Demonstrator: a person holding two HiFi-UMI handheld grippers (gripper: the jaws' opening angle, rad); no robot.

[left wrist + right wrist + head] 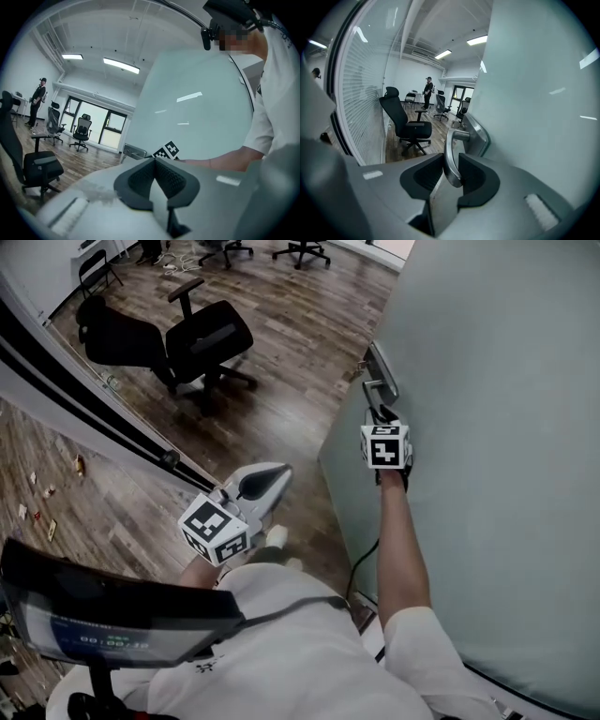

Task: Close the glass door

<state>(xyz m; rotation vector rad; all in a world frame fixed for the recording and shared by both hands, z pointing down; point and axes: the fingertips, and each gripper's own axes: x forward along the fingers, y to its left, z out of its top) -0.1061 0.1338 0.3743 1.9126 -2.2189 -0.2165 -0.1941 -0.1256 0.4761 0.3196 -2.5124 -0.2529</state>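
Floor (281, 343): dark wood planks, continuous on both sides of a black rail (103, 399) that crossed it diagonally. Beyond the rail, one black chair (202, 338) stood on its castor base, near the rail. Farther off, two more castor chairs (302, 249) (225, 247) stood side by side, with loose cables (173, 259) on the boards to their left and a folding chair (97, 270) by the wall. On the near side of the rail, small scraps (42, 498) lay scattered at the left. A person (37, 101) stood on the floor at the far end.
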